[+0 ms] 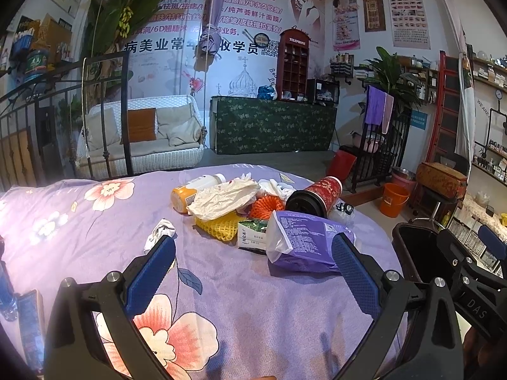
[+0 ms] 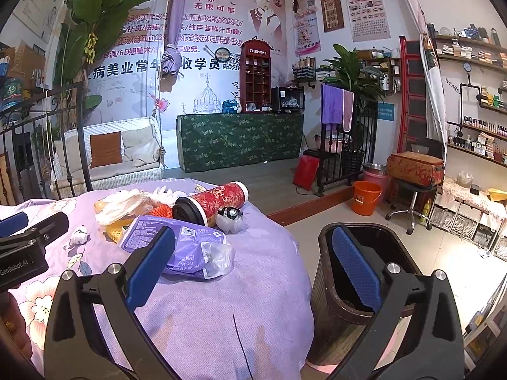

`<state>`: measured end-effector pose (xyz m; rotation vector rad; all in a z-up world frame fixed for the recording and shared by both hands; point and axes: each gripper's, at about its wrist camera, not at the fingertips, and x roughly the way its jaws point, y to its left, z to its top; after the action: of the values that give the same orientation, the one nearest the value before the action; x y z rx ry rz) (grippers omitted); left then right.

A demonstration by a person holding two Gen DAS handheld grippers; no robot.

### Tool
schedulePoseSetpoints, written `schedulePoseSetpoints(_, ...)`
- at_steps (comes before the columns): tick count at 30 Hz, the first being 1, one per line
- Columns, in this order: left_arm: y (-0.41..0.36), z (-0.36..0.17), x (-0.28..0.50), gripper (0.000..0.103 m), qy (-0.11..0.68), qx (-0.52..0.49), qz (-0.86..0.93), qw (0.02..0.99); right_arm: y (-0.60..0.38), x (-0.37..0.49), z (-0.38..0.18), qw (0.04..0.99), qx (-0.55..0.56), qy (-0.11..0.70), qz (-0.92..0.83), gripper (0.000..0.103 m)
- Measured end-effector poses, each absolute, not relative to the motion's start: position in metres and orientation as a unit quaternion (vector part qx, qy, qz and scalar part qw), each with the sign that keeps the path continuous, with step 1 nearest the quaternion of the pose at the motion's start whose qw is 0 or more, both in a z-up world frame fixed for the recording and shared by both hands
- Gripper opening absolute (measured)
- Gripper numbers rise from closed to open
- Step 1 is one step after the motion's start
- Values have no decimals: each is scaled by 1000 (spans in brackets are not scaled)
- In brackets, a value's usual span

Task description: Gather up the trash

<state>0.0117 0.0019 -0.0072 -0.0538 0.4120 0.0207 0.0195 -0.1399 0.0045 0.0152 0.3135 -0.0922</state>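
A heap of trash lies on the purple flowered bedspread: a purple tissue pack, a red cup with black lid, yellow foam net, orange net, a crumpled white bag, an orange-capped bottle and a paper wad. My left gripper is open and empty, just short of the heap. My right gripper is open and empty, spanning the bed edge and a dark trash bin. The tissue pack and cup show there too.
The bin stands on the floor right of the bed. An orange bucket, a stool with a case and shelves are further right. A black iron bedframe and a white swing sofa stand beyond the bed.
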Motion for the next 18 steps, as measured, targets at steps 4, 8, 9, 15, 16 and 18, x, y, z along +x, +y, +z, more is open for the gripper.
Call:
schedulePoseSetpoints(4,2,-7,12,97,205,-27,10,978,-140,20,4,987,7,156,-46,98)
schedulePoseSetpoints(8,3,-8,12,97,205,-28,10,978,-140,19,5,987,7,157,-46,98)
schedulePoseSetpoints(9,2,-8,12,97,204,-28,10,978,-140,19,5,987,7,157,-45,98)
schedulePoseSetpoints(15,3,-8,12,97,205,-28,10,978,-140,19,5,987,8,157,-46,98)
schedulePoseSetpoints(16,3,-8,12,97,204,-28,10,978,-140,19,5,987,8,157,-46,98)
schedulePoseSetpoints(18,3,-8,12,97,205,-28,10,978,-140,19,5,986,8,157,-45,98)
